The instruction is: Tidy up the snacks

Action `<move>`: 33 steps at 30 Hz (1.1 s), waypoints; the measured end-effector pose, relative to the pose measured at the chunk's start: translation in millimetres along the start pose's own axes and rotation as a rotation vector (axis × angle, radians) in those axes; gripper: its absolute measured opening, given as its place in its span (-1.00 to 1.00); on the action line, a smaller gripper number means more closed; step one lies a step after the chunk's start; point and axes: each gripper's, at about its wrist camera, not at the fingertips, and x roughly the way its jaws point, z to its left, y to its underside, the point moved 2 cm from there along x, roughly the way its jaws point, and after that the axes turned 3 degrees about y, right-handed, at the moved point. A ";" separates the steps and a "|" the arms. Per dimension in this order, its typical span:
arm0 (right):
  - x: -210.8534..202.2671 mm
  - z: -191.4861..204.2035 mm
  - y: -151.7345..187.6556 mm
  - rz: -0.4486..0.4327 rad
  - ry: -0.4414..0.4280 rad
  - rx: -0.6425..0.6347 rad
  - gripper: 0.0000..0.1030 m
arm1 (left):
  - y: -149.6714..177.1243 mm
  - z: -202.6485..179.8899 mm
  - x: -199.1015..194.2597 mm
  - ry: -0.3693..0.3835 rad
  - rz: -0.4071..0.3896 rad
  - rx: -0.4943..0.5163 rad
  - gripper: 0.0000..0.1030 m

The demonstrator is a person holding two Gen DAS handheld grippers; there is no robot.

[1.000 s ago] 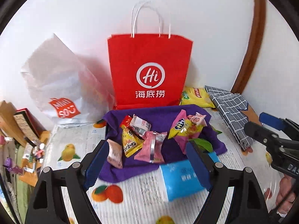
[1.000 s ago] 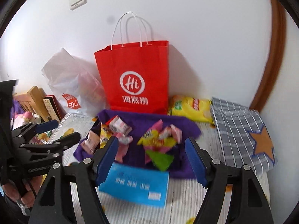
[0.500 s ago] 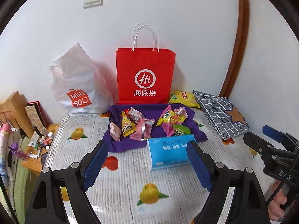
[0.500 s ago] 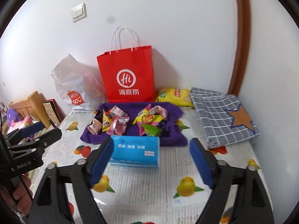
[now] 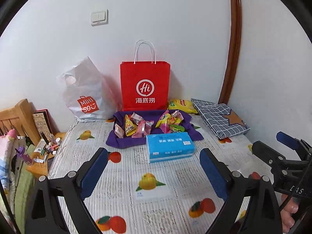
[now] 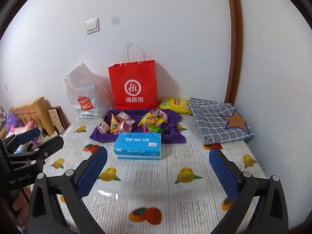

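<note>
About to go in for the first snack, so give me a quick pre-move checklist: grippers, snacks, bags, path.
1. Left gripper open, nothing between the jaws: ok.
2. Right gripper open, nothing between the jaws: ok.
3. Snack packets in view, piled on the purple cloth: ok.
4. Path clear: not ok, the blue tissue pack lies in front of the cloth.
5. Red paper bag upright against the wall: ok; whether its mouth is open: cannot tell.
6. Grippers apart from each other: ok.
</note>
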 end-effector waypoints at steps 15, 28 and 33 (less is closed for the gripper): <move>-31.6 1.6 15.9 -0.022 0.010 -0.014 0.99 | 14.0 -0.9 -25.8 0.000 -0.021 -0.018 0.90; -40.8 -0.6 15.1 -0.040 0.006 -0.017 1.00 | 15.9 -6.7 -24.6 0.009 -0.011 -0.008 0.90; -41.2 -1.6 14.6 -0.042 0.005 -0.014 0.99 | 16.3 -8.5 -25.6 0.009 -0.012 -0.004 0.90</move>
